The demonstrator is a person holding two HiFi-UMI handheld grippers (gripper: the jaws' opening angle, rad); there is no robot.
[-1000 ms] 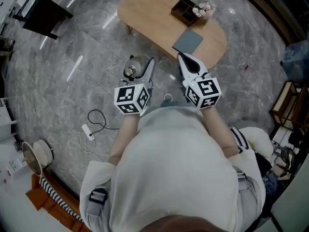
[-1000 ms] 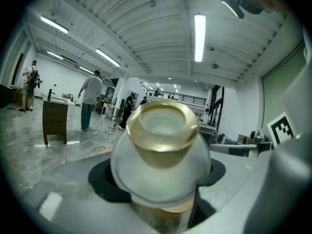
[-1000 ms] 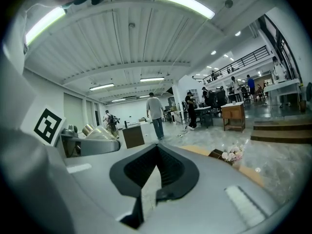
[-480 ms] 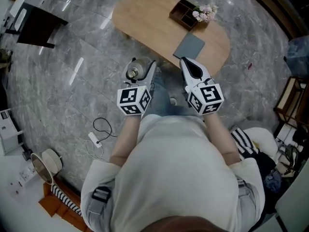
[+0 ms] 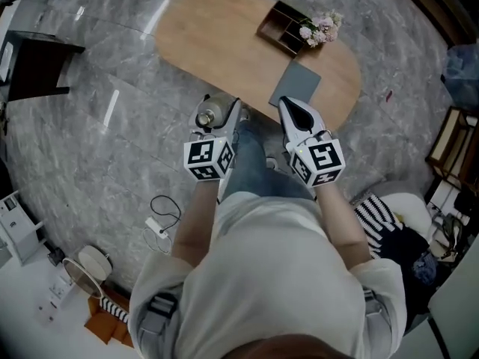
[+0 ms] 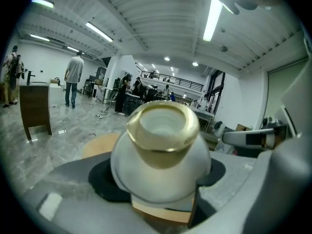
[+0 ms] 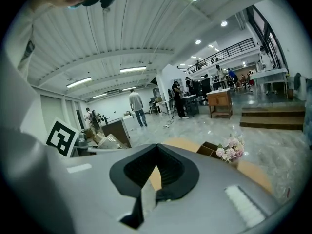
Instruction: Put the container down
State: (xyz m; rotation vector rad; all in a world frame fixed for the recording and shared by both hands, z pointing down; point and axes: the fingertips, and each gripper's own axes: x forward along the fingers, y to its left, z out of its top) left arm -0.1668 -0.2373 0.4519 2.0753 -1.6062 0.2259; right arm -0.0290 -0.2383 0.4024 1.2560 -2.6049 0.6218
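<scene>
White with a gold rim, the container (image 6: 161,155) is sitting clamped between the wide-set jaws of the left gripper (image 5: 223,118). The right gripper (image 5: 298,114) is riding beside it at 3 o'clock, its jaws drawn together on nothing.

Over the last second both grippers have been travelling forward and dipping, and the table (image 5: 217,36) has been coming nearer. Its near edge, earlier well clear of the tips, is now lying just at 12 o'clock of them. The right tip is reaching the grey mat (image 5: 296,84). The container seems to be hanging short of that edge, over the floor (image 5: 112,148). So the carry looks nearly over, and the set-down is yet to come.

Farther out at 12 to 1 o'clock, a wooden tray (image 5: 281,27) and flowers (image 5: 320,27) are sitting at the table's far side.

No brand or writing is showing. Only black-and-white square markers (image 5: 207,159) are facing up on the grippers, and nothing legible is appearing on the container.
</scene>
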